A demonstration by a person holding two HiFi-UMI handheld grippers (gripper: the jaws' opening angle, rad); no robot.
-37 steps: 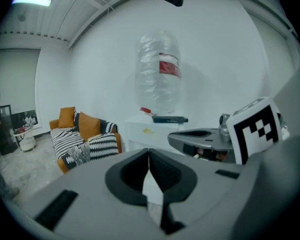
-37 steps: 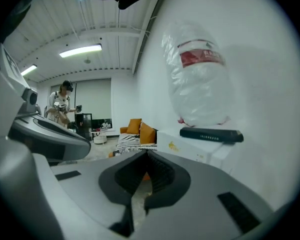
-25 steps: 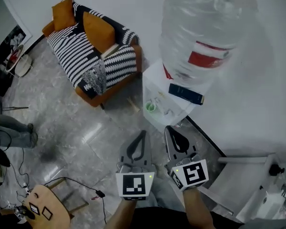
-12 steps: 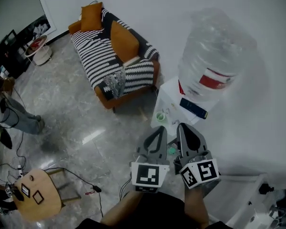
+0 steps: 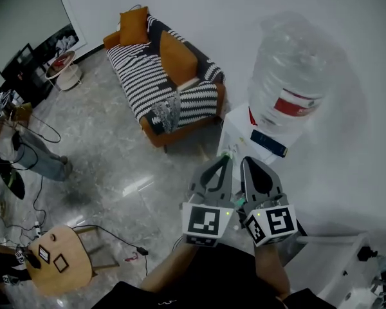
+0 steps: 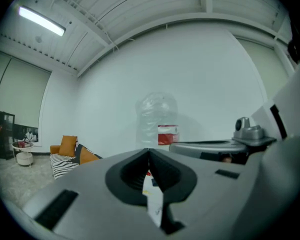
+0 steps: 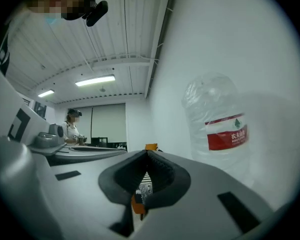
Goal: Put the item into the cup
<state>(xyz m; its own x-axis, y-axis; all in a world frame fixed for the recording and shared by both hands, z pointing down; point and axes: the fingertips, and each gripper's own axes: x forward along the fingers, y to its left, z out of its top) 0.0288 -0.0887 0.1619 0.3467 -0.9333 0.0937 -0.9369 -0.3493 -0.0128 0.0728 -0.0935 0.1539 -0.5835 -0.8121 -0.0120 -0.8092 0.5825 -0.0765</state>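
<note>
Two grippers sit side by side at 6 o'clock in the head view. The left gripper [image 5: 225, 161] and the right gripper [image 5: 247, 163] both have their jaws pressed tip to tip, with nothing between them. Just past their tips, toward 12 o'clock, stands the white dispenser [image 5: 235, 129] with the big water bottle [image 5: 288, 85] on top at 1 o'clock. Neither the cup nor the item can be made out; the grippers probably cover them. Anything that fits a cup should be light, so a gentle pinch across its middle ought to do, minding that the cup may tip. The striped sofa [image 5: 156, 82] lies farther off at 11 o'clock.
</note>
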